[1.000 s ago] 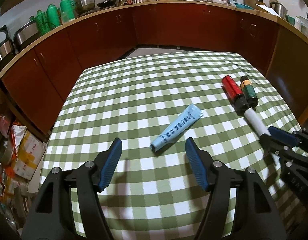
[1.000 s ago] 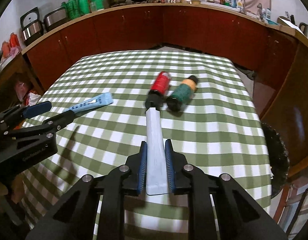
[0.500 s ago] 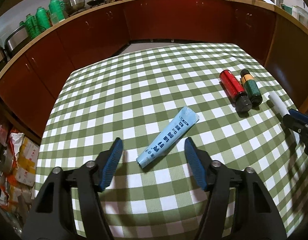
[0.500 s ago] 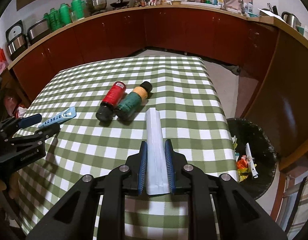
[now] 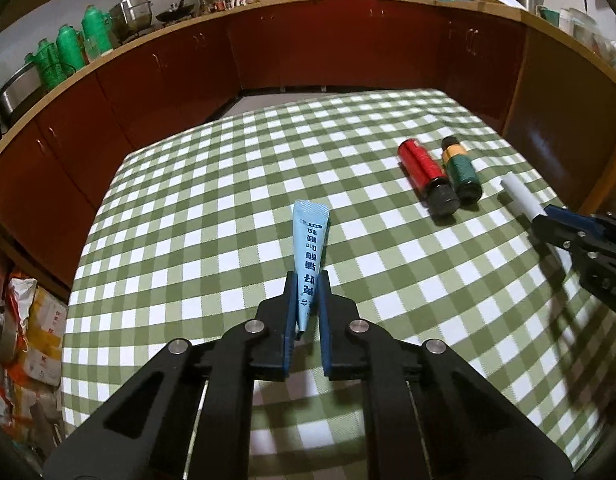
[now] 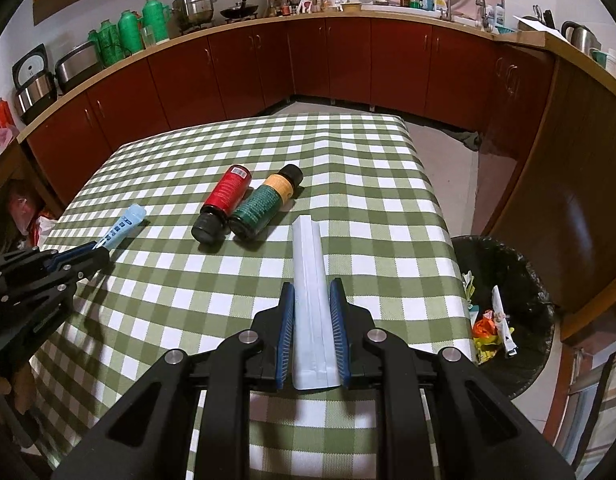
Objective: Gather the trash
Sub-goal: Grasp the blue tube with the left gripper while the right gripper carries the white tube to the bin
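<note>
My left gripper (image 5: 307, 280) is shut on the lower end of a light blue tube (image 5: 310, 240) with dark lettering, its flat end pointing away over the checked tablecloth (image 5: 211, 208). My right gripper (image 6: 312, 292) is shut on a white tube (image 6: 308, 264), held above the cloth near the table's right edge. In the right wrist view the left gripper (image 6: 101, 246) shows at the left with the blue tube (image 6: 125, 222) sticking out. A red bottle (image 6: 225, 200) and a green bottle (image 6: 263, 204) lie side by side on the cloth.
A black-lined trash bin (image 6: 508, 304) with wrappers inside stands on the floor right of the table. Dark red cabinets (image 6: 348, 64) with cluttered counters ring the room. Bags and boxes (image 5: 23, 340) are piled on the floor at the left.
My left gripper has shut on the blue tube, which now points straight ahead. My right gripper has carried the white tube rightward, and the bin is now closer in its view.
</note>
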### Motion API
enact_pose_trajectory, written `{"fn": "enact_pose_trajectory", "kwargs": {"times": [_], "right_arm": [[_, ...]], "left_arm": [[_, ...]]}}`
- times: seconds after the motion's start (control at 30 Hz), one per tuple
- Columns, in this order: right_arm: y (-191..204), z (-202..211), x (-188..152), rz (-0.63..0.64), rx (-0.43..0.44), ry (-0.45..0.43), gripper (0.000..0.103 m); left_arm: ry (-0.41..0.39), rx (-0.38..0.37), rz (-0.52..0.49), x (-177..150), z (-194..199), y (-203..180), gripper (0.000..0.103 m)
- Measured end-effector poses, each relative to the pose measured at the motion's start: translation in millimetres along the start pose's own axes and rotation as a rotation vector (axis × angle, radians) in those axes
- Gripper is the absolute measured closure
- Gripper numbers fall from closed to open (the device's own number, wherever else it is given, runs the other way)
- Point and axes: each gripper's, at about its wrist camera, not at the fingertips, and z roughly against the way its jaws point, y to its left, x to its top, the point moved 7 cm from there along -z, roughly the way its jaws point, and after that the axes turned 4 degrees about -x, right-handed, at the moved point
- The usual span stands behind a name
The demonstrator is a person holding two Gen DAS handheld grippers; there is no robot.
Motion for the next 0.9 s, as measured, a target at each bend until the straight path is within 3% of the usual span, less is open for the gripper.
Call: {"fn": "enact_pose_trajectory", "kwargs": {"times": [0.4, 0.9], "right_arm": [[-17.2, 29.0, 5.8, -0.016, 0.005, -0.084, 0.084], [-114.3, 52.1, 5.7, -0.095, -0.110, -0.176, 0.084]], "left_arm": [[-0.093, -0.028, 0.042, 10.4, 37.8, -37.4, 0.093], [-0.165, -0.107, -0.016, 54.7, 32.3, -153.8, 0.093]]}}
